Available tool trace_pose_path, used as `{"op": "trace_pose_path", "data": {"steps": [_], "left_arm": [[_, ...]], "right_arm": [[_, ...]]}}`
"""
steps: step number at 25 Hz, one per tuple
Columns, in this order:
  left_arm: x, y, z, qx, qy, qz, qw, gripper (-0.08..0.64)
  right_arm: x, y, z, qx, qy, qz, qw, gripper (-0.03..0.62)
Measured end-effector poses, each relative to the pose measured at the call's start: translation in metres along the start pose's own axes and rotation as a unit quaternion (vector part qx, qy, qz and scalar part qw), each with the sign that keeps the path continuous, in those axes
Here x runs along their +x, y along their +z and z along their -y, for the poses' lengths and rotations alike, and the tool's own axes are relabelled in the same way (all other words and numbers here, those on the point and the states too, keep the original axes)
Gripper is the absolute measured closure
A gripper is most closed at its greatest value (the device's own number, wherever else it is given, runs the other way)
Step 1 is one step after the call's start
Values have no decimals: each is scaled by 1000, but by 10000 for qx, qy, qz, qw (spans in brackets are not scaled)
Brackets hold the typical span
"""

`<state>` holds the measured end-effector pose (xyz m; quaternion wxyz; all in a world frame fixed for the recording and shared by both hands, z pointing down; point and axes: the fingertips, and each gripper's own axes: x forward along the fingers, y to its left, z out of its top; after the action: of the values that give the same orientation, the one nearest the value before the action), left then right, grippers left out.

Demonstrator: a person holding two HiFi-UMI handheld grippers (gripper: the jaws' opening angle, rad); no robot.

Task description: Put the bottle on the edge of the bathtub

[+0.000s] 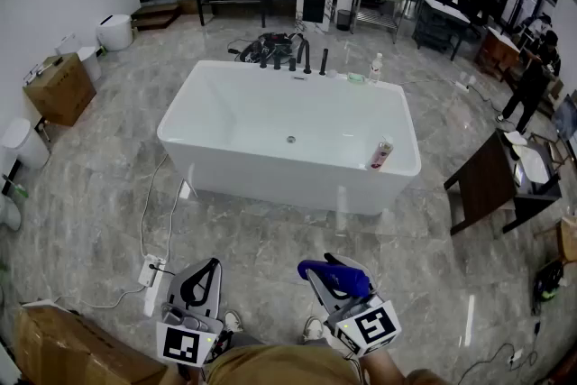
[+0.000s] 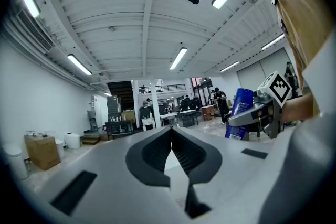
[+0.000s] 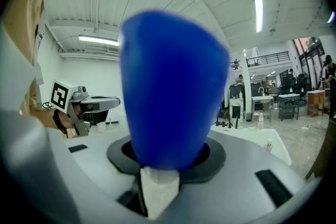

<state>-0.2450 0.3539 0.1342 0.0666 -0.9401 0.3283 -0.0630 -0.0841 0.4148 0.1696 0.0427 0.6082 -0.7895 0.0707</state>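
You stand on a grey marble floor [image 1: 90, 194], with the white freestanding bathtub [image 1: 270, 185] ahead of you and well apart from both your hands. Its tub is empty, with the drain showing in the bottom. A cardboard box [image 1: 59, 87] sits on the floor off to the tub's left, near the wall.

Your right tongs [image 1: 335, 279] are held low in front of you, pointing towards the tub's near side. They are clamped on the blue bottle [image 1: 338, 275]: in the right gripper view the bottle [image 3: 170, 92] fills the space between the jaws, which stand partly apart and press on its lower body. The left gripper view shows the same bottle [image 2: 241, 113] upright in that grip, off to the side. So the bottle is in your right hand, over the floor, not on the tub.

Your left tongs [image 1: 200, 279] are beside the right ones, level, with the jaws brought together tip to tip and nothing between them [image 2: 171, 136].

On the tub's far rim stand black taps [image 1: 293, 59], and towards the far right corner a green soap dish [image 1: 356, 77] and a clear bottle [image 1: 376, 66]. A pink-and-white tube [image 1: 381, 154] rests on the right-hand rim near the front corner. A white power strip [image 1: 150, 269] lies on the floor just left of your left tongs.
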Motion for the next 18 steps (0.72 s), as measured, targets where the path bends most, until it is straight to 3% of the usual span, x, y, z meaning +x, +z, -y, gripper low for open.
{"op": "trace_pose_path", "data": {"steps": [5,10,13,18], "left_arm": [[15,11,72,-364,316,-29,9988,554],[16,13,90,-254,551,24,9982,554],[19,13,99,-372,577,-1,9976,554],[23,13,93,-330,689,-9,9971,554]], "right_arm": [[-53,-8,45,-267,285,-316,9987,437],[-67,-7,63,-248,381,-271,9986,438],[-68,-8,69,-164,476,-309,9983,439],[-64,-2,73,-88,607,-193,9979,437]]}}
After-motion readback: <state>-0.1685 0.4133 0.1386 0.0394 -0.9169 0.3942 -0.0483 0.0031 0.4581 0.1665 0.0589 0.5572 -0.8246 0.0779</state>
